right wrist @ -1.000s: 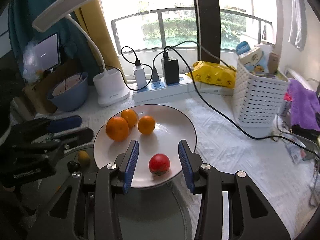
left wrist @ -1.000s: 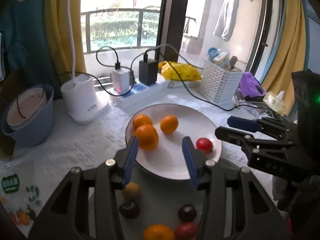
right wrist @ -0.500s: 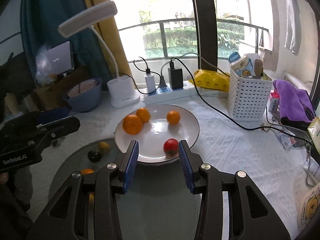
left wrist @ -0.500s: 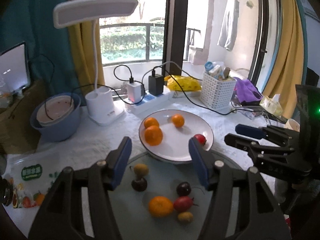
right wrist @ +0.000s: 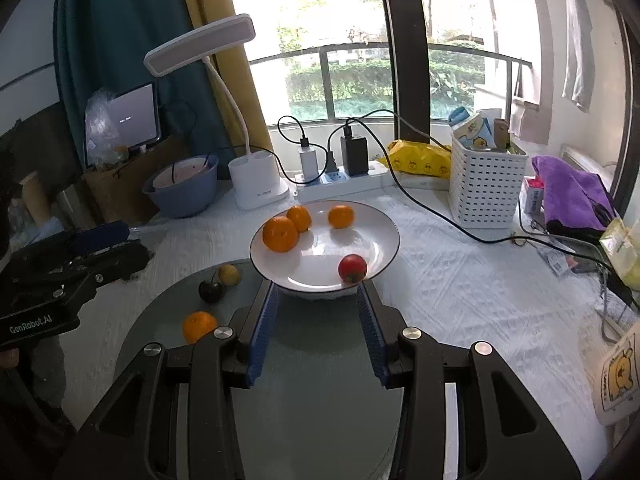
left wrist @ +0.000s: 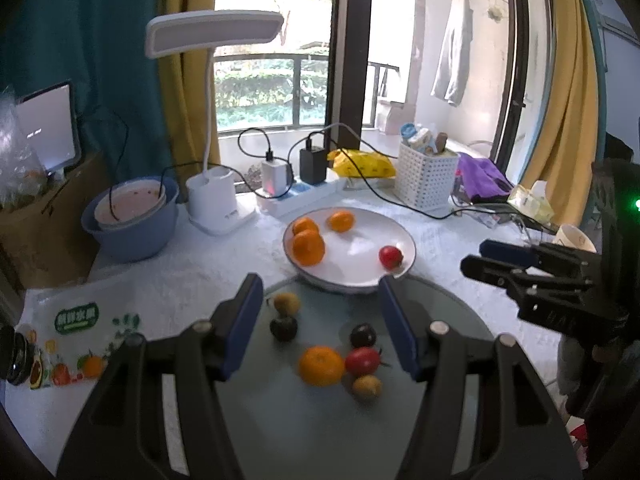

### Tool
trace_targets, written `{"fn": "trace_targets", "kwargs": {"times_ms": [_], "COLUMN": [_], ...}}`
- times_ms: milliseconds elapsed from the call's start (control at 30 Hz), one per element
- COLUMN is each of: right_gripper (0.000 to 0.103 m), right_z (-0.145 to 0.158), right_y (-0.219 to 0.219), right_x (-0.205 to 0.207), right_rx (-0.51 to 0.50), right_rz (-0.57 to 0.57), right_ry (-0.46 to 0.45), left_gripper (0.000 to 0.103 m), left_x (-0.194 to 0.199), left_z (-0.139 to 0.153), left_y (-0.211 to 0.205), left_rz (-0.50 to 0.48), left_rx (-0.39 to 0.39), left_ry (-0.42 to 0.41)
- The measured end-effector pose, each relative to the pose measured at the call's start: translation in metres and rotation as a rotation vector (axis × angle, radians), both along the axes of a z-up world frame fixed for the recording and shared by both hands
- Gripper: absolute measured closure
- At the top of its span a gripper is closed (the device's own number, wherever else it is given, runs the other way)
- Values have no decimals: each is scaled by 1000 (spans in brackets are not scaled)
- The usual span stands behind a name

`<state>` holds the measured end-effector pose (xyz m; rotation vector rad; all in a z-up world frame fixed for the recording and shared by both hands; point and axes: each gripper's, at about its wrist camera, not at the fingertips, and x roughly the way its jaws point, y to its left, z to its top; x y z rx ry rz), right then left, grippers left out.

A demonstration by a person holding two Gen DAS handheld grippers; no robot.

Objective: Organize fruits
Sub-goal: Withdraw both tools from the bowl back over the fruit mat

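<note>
From the left wrist we see our left gripper (left wrist: 320, 320) with its fingers spread wide and nothing between them, held above a round grey mat (left wrist: 280, 412) on the counter (left wrist: 180, 272). On the mat lie six loose fruits: a yellow fruit (left wrist: 285, 303), a dark plum (left wrist: 283, 328), a second plum (left wrist: 363, 335), an orange (left wrist: 321, 365), a tomato (left wrist: 362, 361) touching it, and a small yellow one (left wrist: 367, 387) just below. Beyond the mat stands a white plate (left wrist: 396, 236) holding three oranges (left wrist: 308, 247) and a red tomato (left wrist: 390, 256). Our right gripper (left wrist: 480, 258) shows at the right edge; here we cannot tell how its fingers stand.

From the right wrist, our right gripper (right wrist: 316, 304) has its fingers apart and empty, tips close to the plate (right wrist: 384, 236) at its near rim. The tomato (right wrist: 352, 268) sits near that rim, the oranges (right wrist: 280, 233) toward the far side. On the mat (right wrist: 320, 400) to the left lie an orange (right wrist: 199, 325), a plum (right wrist: 211, 290) and a yellow fruit (right wrist: 229, 274).
</note>
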<state>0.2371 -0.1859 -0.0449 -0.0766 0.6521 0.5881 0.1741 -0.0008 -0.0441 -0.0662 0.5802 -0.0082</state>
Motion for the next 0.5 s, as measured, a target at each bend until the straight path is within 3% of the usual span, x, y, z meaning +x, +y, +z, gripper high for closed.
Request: {"fn": "trace_targets", "kwargs": {"times_ms": [500], "right_gripper": [59], "right_z": [-32], "right_y": [29], "right_x": [-11], "right_rx": [-70], "right_rz": [34], "right_ry": [99], "left_gripper": [41], "left_x": [-24], "left_z": [-47], "left_y": [33], "left_rz": [66], "left_rx": [-54], "left_ry": [85]}}
